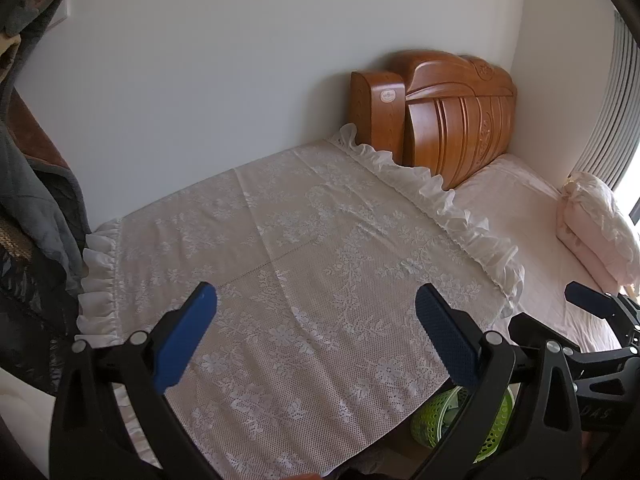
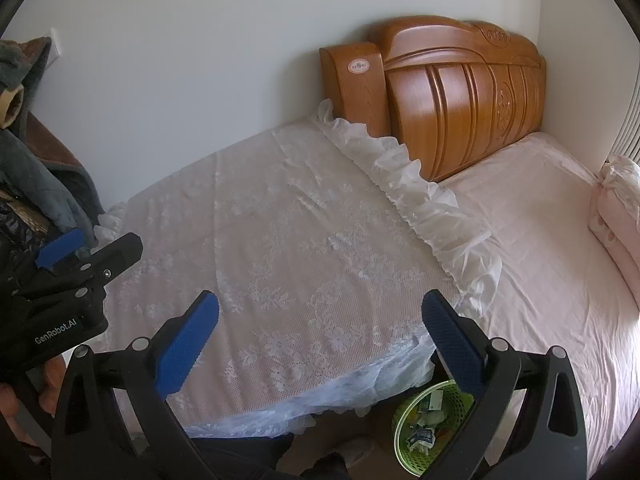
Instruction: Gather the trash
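Note:
A green mesh waste basket (image 2: 430,420) stands on the floor between the lace-covered table (image 2: 280,260) and the bed, with crumpled wrappers and paper (image 2: 424,428) inside. In the left wrist view the basket (image 1: 436,416) shows partly behind my right finger. My left gripper (image 1: 316,320) is open and empty above the lace tablecloth (image 1: 280,280). My right gripper (image 2: 320,324) is open and empty above the table's near corner, up and left of the basket. The left gripper (image 2: 76,252) also shows in the right wrist view, and a right fingertip (image 1: 588,300) shows in the left wrist view.
A bed with a pink sheet (image 2: 540,260) lies to the right, with a wooden headboard (image 2: 460,100) against the wall and a folded pink quilt (image 1: 596,224). Grey and brown clothes (image 1: 36,184) hang at the left. A white wall is behind.

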